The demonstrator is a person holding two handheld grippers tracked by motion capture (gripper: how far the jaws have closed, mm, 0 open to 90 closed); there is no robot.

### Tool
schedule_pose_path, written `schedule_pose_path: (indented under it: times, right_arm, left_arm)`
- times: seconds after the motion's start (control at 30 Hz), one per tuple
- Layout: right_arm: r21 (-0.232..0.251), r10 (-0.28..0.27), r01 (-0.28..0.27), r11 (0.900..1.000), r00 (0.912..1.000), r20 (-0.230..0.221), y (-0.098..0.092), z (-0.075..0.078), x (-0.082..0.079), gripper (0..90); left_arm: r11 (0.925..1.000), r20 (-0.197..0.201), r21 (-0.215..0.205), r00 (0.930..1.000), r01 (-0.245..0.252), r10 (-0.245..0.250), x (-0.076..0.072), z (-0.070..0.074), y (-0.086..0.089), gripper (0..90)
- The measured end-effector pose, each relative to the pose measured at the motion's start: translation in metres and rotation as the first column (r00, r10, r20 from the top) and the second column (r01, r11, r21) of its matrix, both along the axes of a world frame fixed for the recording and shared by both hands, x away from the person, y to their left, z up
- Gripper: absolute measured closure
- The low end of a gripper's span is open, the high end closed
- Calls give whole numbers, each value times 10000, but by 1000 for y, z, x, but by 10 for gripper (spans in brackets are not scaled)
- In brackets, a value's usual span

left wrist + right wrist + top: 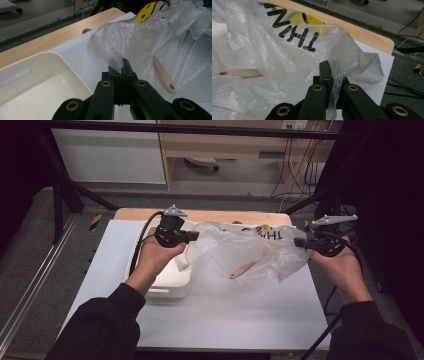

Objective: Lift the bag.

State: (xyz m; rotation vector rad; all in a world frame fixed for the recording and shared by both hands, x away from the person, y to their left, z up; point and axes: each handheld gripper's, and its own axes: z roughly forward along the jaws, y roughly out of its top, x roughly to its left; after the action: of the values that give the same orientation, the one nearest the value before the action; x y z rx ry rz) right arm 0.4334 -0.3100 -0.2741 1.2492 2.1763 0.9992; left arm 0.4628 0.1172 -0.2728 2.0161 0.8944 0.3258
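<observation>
The person wears dark long sleeves (102, 327) reaching to the wrists. Each hand carries a black gripper, the left gripper (196, 236) and the right gripper (297, 241), each topped by a grey three-cornered plate and trailing a black cable. Seen close, the black linkage arms carry brass-coloured rivet rings at the joints.
</observation>
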Motion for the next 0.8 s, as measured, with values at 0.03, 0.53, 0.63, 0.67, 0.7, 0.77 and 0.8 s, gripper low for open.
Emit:
schedule_pose_path:
  times: [0.03, 0.53, 0.63, 0.67, 0.7, 0.77, 0.8]
  right_arm:
    - [9, 2, -2, 10000, 10000, -14, -1, 2, 1, 900]
    - [199, -265, 265, 9995, 9996, -26, -7, 25, 26, 900]
    - [102, -268, 267, 9996, 9996, 28, -5, 32, 33, 900]
    - [44, -271, 271, 9996, 9996, 55, -3, 34, 36, 900]
    - [39, -302, 301, 9995, 9995, 87, -2, 36, 39, 900]
    - [-36, -325, 326, 9995, 9994, 105, 1, 40, 44, 900]
    - [-46, -349, 350, 9994, 9993, 118, 2, 41, 47, 900]
  left_arm:
    - [10000, 14, 4, 10000, -13, 13, 2, 2, 1, 900]
    - [9982, 10, 125, 9983, -586, 586, 23, 25, 26, 900]
    - [9972, 88, 46, 9972, -745, 745, 27, 31, 29, 900]
    - [9967, 158, 6, 9965, -816, 816, 29, 33, 30, 900]
    - [9960, 230, -48, 9958, -890, 891, 30, 36, 31, 900]
    - [9950, 332, -42, 9945, -995, 996, 33, 41, 32, 900]
    - [9944, 369, -23, 9937, -1055, 1055, 34, 44, 32, 900]
